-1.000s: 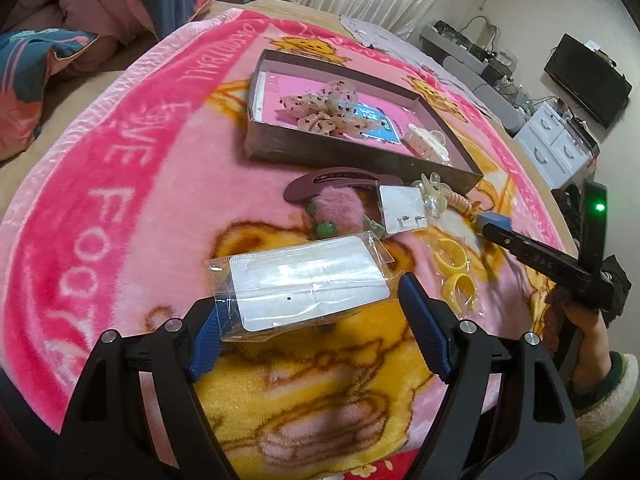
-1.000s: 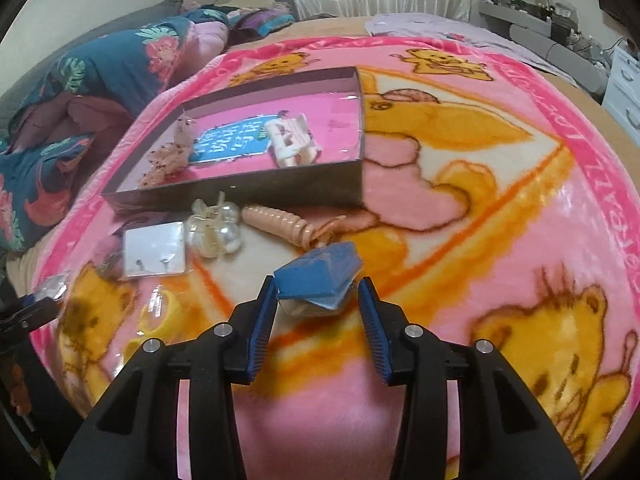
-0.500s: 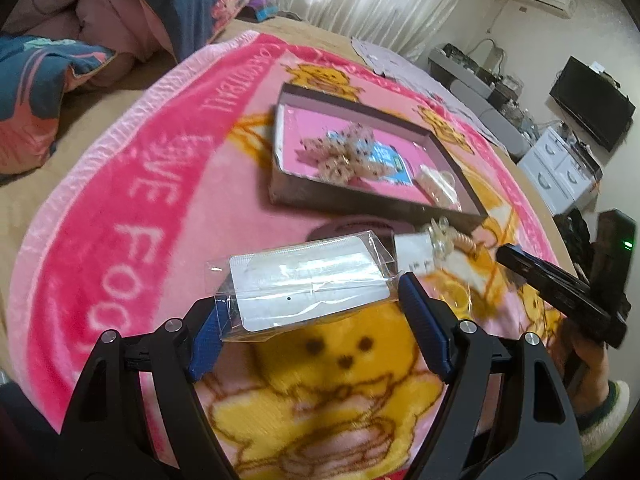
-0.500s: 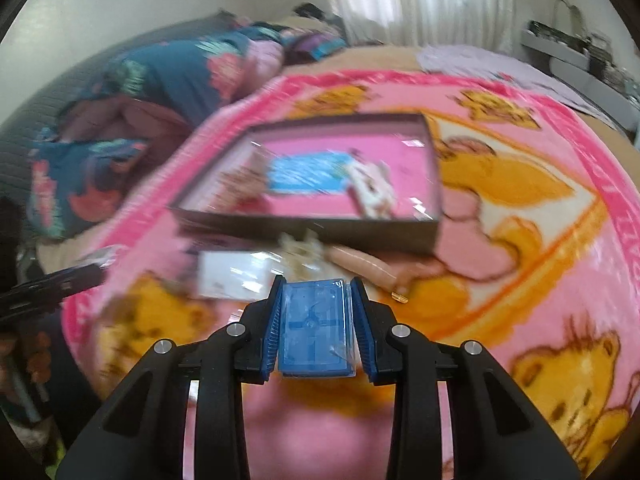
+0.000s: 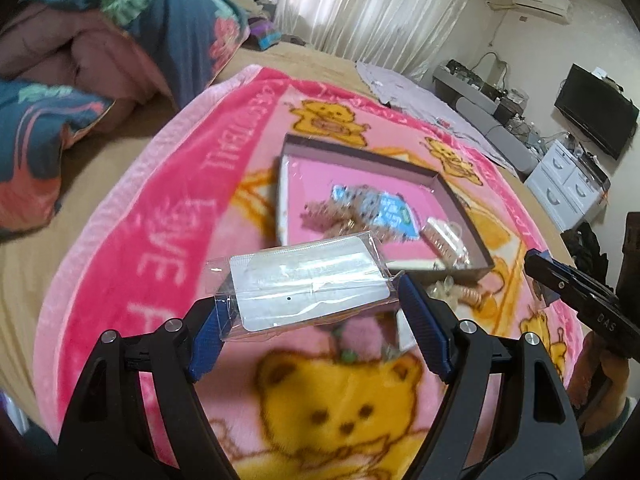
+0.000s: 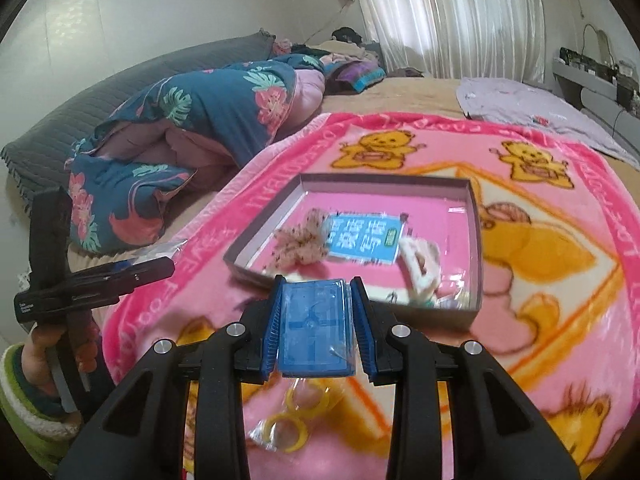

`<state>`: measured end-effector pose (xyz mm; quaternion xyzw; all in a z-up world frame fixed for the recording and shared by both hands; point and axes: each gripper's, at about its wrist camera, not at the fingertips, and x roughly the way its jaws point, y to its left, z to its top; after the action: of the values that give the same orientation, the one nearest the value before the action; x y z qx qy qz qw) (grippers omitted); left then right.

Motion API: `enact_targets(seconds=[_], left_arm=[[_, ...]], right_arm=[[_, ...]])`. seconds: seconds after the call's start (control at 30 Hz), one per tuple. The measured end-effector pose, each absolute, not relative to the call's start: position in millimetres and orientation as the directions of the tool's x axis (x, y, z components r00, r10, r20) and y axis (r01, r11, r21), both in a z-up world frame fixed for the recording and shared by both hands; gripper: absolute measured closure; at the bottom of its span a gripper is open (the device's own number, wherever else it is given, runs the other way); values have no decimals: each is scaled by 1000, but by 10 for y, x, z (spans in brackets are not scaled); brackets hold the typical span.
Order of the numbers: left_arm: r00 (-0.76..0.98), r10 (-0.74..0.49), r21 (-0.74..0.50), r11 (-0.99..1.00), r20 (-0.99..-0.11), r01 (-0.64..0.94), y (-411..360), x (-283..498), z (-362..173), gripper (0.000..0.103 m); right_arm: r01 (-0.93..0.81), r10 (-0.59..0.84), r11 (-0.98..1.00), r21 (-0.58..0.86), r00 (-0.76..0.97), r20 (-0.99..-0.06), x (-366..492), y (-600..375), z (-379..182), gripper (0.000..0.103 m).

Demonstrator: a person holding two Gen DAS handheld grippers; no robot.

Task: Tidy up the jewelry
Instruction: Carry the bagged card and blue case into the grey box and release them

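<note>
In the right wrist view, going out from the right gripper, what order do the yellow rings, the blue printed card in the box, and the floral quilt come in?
1. Yellow rings: on the blanket just beneath the right gripper.
2. Blue printed card: ahead, inside the box.
3. Floral quilt: farthest, off to the left on the bed.

A bed (image 6: pixel 420 92) with a tan cover carries everything. Spread across it is a pink fleece blanket (image 5: pixel 168 216) printed with yellow bears and white lettering. On the blanket sits a shallow dark-walled box (image 6: pixel 476 216), its pink floor holding a blue card, a fuzzy piece and a pale clip. Just in front of the box's near wall lie small items, blurred, among them a pair of yellow rings (image 6: pixel 296 416). A folded floral quilt (image 6: pixel 192 128) rests on the bed beside the blanket, and a lilac cloth (image 6: pixel 532 112) lies farther back.
</note>
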<state>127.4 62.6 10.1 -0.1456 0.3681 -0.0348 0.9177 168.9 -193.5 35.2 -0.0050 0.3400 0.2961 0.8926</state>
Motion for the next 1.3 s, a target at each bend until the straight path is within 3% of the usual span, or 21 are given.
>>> enact_targets(seconds=[0.6,1.3], left_arm=[[689,-210,-241,969,-693,53,6,2015,89,31],[558,-171,-161,985,-812,68,-457,2732,-539,31]], right_arm=[[-459,474,868,190,654,-589,2446,-2236,502,72],[-414,340,905,93,577,-742,3385,-2167,-259,72]])
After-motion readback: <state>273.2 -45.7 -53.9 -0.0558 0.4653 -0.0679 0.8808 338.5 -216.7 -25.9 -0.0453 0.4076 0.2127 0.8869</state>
